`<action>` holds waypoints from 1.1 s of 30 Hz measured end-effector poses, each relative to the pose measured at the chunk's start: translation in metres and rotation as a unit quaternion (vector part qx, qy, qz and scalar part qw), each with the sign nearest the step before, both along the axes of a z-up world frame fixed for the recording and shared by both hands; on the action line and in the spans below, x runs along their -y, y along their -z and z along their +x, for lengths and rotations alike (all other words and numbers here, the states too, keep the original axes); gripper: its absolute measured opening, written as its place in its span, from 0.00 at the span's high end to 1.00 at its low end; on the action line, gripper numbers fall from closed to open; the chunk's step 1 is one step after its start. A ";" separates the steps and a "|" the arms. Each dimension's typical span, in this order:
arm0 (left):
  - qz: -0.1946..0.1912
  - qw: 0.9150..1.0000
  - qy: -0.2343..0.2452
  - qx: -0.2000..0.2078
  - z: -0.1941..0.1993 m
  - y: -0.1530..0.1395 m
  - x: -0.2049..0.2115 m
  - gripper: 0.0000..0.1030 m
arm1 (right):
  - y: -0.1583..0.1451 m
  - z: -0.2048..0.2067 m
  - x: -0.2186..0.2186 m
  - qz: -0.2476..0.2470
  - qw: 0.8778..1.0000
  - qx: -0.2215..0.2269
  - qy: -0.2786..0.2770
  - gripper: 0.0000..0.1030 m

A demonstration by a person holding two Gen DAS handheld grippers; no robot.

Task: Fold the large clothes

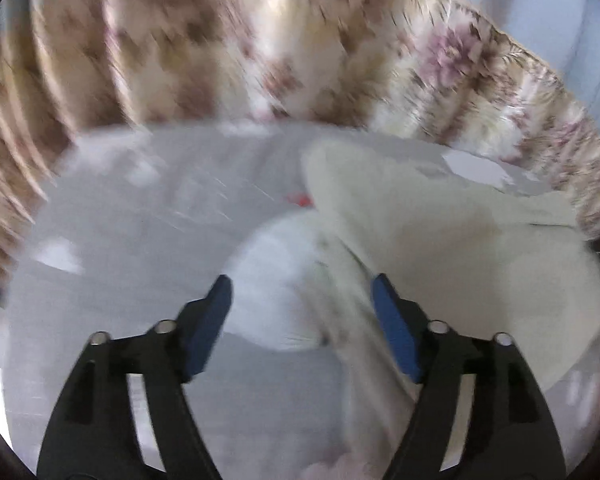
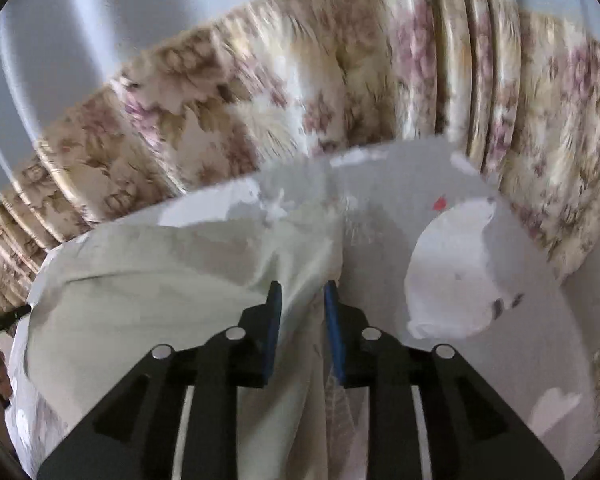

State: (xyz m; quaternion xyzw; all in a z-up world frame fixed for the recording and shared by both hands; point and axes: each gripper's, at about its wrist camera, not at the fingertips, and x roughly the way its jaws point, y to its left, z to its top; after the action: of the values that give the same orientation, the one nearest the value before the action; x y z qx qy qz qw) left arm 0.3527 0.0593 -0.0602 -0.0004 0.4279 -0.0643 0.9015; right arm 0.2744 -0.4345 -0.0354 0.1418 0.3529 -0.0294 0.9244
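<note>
The table had a pale grey, smooth top with some bright white patches on it, and both views were blurred. Behind the table hung a curtain with a beige and pink flower pattern in long folds, and beside it a plain light blue wall could be seen.

The cream garment lay on the table, on the right side in the left wrist view and on the left side in the right wrist view. Near it was a rounded white cloth bundle, and a small red mark showed on the table just beside the garment's edge.

The left hand-held gripper stood wide, its blue pads well apart; a fold of the garment ran along the right pad, but nothing was pressed. The right hand-held gripper stood narrow, with a strip of the cream garment between its pads; whether they pressed on it I could not tell.
</note>
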 end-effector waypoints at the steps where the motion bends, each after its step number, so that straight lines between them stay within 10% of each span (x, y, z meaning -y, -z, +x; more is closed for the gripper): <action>1: 0.017 1.000 -0.004 0.013 -0.003 -0.010 0.003 0.17 | -0.005 -0.003 -0.004 -0.004 1.000 0.007 -0.004 0.68; 6: 0.036 0.998 0.040 0.034 -0.020 -0.032 0.066 0.12 | -0.024 -0.011 -0.066 -0.056 0.995 0.043 -0.070 0.60; 11: 0.039 0.994 0.100 -0.027 0.003 -0.011 0.152 0.18 | 0.008 0.044 -0.111 -0.089 0.988 -0.054 -0.114 0.61; 13: 0.069 0.990 0.095 -0.072 0.027 0.011 0.175 0.31 | 0.022 0.071 -0.111 -0.100 0.985 -0.098 -0.106 0.62; 19: 0.084 0.990 0.018 -0.108 0.077 0.031 0.157 0.21 | 0.033 0.113 -0.058 -0.048 0.989 -0.137 -0.002 0.69; 22: 0.069 0.992 0.003 -0.103 0.077 0.018 0.141 0.28 | 0.019 0.102 -0.045 0.003 0.995 -0.103 -0.003 0.68; 27: 0.021 0.998 0.040 -0.050 0.019 -0.011 0.136 0.24 | -0.012 0.024 -0.094 -0.048 0.994 0.000 -0.101 0.67; 33: 0.027 0.998 0.051 -0.038 -0.026 0.026 0.152 0.17 | 0.027 -0.017 -0.135 -0.153 0.980 0.000 -0.129 0.66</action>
State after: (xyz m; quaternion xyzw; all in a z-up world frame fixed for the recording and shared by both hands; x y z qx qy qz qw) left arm 0.3265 -0.0931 -0.0865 0.0433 0.4631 -0.0982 0.8798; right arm 0.2570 -0.2997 -0.0626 -0.0480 0.3596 0.0370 0.9311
